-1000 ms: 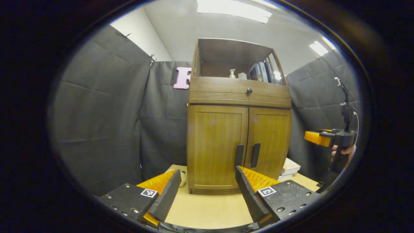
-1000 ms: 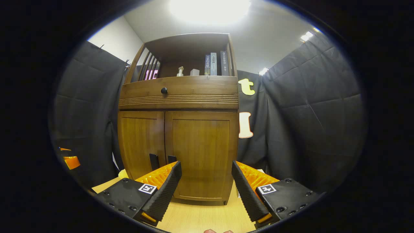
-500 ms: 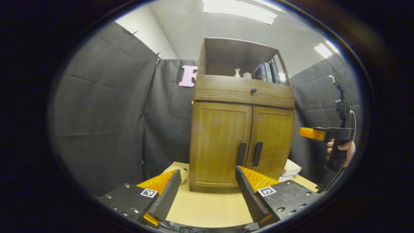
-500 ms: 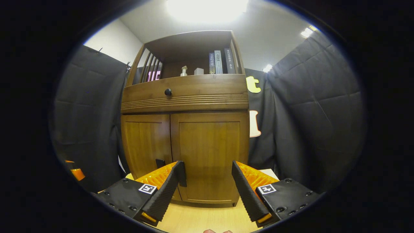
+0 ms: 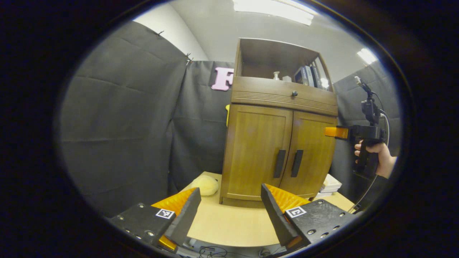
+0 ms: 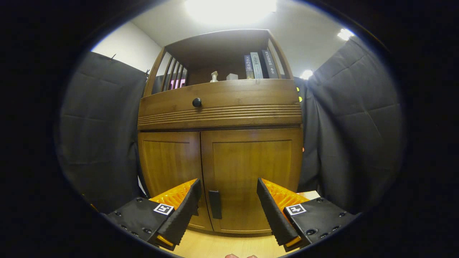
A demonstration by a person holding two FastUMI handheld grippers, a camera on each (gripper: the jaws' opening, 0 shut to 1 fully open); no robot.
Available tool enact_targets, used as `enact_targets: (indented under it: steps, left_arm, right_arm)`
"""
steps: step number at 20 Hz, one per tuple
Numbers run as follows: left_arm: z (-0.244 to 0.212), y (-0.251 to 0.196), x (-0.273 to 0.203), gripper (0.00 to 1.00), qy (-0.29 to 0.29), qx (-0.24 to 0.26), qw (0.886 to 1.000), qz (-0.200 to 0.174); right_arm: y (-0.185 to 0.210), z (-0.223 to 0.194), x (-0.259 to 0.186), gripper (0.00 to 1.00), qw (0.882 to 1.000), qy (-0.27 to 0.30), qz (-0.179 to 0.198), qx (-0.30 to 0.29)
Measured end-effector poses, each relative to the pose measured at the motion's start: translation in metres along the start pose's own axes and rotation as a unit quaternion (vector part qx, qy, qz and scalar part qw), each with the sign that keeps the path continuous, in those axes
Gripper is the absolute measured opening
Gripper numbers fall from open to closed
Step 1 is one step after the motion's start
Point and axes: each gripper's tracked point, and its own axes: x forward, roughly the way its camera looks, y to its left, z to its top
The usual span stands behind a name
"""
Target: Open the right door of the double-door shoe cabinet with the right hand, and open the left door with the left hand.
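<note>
The shoe cabinet stands on a pale wooden surface, both doors closed, their dark handles side by side at the centre seam. In the left gripper view, a yellow soft lump lies just left of the cabinet's base. The left gripper hangs well short of the cabinet, fingers spread with nothing between them, bare surface lying open ahead up to the cabinet's bottom edge. The left door sits ahead of it. Right of the cabinet, a stack of books rests near its corner. In the right gripper view, the right gripper is close to the right door, fingers apart and empty, the door's handle between them but untouched.
</note>
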Motion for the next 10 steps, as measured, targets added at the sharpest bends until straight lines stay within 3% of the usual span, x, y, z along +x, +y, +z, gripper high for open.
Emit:
enact_targets:
  steps: [10]
  left_arm:
    - [-0.015, 0.019, -0.005, 0.97, 0.021, -0.004, 0.998, 0.066]
  right_arm:
    - [0.028, -0.057, 0.082, 0.98, 0.998, 0.058, 0.025, -0.011]
